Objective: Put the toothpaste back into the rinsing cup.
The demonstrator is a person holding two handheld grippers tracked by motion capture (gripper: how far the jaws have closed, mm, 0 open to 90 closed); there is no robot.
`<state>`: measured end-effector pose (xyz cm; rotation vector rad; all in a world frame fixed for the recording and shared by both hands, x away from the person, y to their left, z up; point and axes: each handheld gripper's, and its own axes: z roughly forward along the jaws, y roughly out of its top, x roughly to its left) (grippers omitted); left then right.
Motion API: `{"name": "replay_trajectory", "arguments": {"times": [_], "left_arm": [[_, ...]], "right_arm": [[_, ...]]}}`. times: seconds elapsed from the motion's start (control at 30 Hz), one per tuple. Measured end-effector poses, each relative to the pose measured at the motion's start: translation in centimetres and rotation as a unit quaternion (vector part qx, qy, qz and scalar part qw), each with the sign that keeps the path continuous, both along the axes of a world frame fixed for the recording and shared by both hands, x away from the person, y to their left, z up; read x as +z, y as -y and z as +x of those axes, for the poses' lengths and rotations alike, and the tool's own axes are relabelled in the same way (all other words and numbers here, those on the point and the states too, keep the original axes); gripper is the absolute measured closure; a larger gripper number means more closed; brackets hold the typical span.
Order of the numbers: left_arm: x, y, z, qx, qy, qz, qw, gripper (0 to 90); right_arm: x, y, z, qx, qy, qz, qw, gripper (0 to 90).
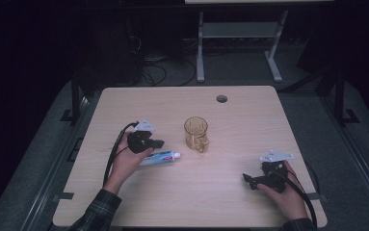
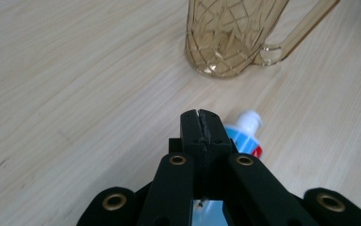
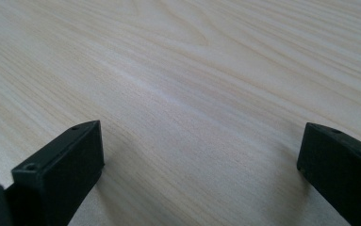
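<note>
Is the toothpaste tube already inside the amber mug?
No: in the high view the toothpaste tube lies flat on the table, beside the amber mug.

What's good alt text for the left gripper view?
The left gripper, its black jaws pressed shut with nothing between them, hangs over a toothpaste tube lying on the pale wooden table. Beyond stands an amber glass mug, handle to the right.

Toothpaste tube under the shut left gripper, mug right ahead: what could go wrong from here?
1. The left gripper has its jaws shut above the tube, not around it; a grasp probably needs it to open first, or it may just shove the tube.
2. The mug stands close beyond the cap; a forward push could knock it.
</note>
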<state>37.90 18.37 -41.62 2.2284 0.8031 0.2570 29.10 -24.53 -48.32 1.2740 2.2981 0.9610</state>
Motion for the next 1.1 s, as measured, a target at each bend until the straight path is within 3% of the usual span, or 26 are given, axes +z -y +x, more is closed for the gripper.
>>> {"name": "replay_trajectory", "arguments": {"times": [0.17, 0.37, 0.8, 1.1], "left_arm": [[-0.5, 1.3, 1.0, -0.006, -0.009, 0.003, 0.9999, 90.0], [-1.5, 2.6, 1.1, -0.016, -0.020, 0.017, 0.9995, 90.0], [-2.4, 3.0, 1.1, -0.021, -0.029, 0.028, 0.9990, 90.0], [-2.7, 2.8, 0.4, -0.022, -0.038, 0.034, 0.9984, 90.0]], "right_arm": [[0.0, 0.0, 0.0, 0.000, 0.000, 0.000, 1.0000, 0.5], [0.0, 0.0, 0.0, 0.000, 0.000, 0.000, 1.0000, 0.5], [0.0, 0.0, 0.0, 0.000, 0.000, 0.000, 1.0000, 0.5], [0.0, 0.0, 0.0, 0.000, 0.000, 0.000, 1.0000, 0.5]]}}
